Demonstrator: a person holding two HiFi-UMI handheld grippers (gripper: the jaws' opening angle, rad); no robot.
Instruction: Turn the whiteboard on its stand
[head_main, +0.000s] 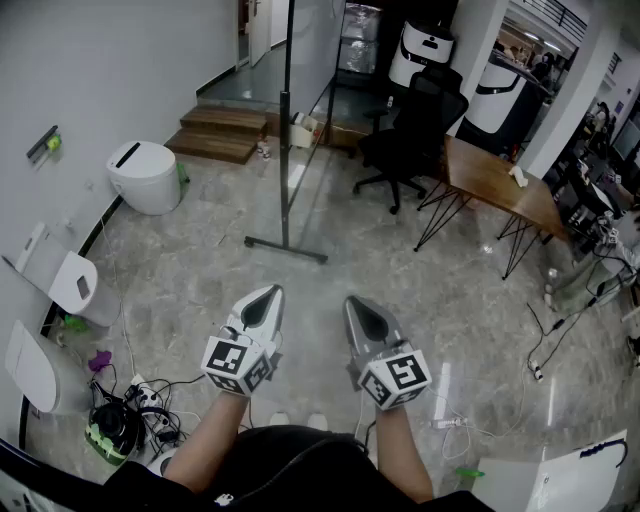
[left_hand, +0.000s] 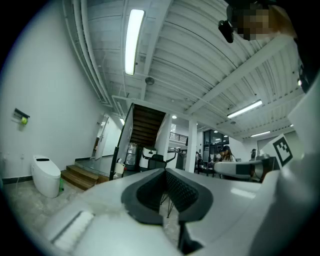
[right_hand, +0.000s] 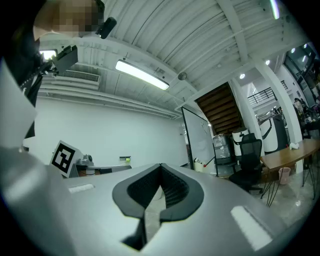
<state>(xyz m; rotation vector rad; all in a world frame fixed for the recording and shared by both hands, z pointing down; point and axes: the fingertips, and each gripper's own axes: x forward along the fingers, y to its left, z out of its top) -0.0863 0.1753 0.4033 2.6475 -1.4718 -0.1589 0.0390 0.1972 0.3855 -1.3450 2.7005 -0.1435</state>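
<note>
Clenched and empty is how we read both pairs of jaws. The left gripper (head_main: 264, 296) has its dark ribbed pads met at the tip with only floor showing behind them. The right gripper (head_main: 361, 304) is pressed closed the same way, holding nothing. We hold the two side by side, low in front of us, tips toward 12 o'clock, apart from each other and touching nothing.

Ahead of them stands the tall, dark-framed whiteboard (head_main: 288, 120) on its black metal stand, well apart from both tips. From the left gripper it lies at about 12 to 1 o'clock; from the right gripper, at about 11 o'clock. Its long axis is vertical, and we see the panel nearly edge-on, its near edge toward us. The straight black foot bar (head_main: 286, 249) lies across the grey marbled floor (head_main: 200, 270), roughly from 9 to 3 o'clock. We judge the left gripper slightly nearer to that near edge, so a sideways push there looks the natural way to swing it, once we step closer.

Farther out, a white rounded toilet-shaped unit (head_main: 145, 176) sits at 10 o'clock by the wall. A black office chair (head_main: 412, 130) stands beside a brown wooden table (head_main: 500, 185) at 1 to 2 o'clock.
</note>
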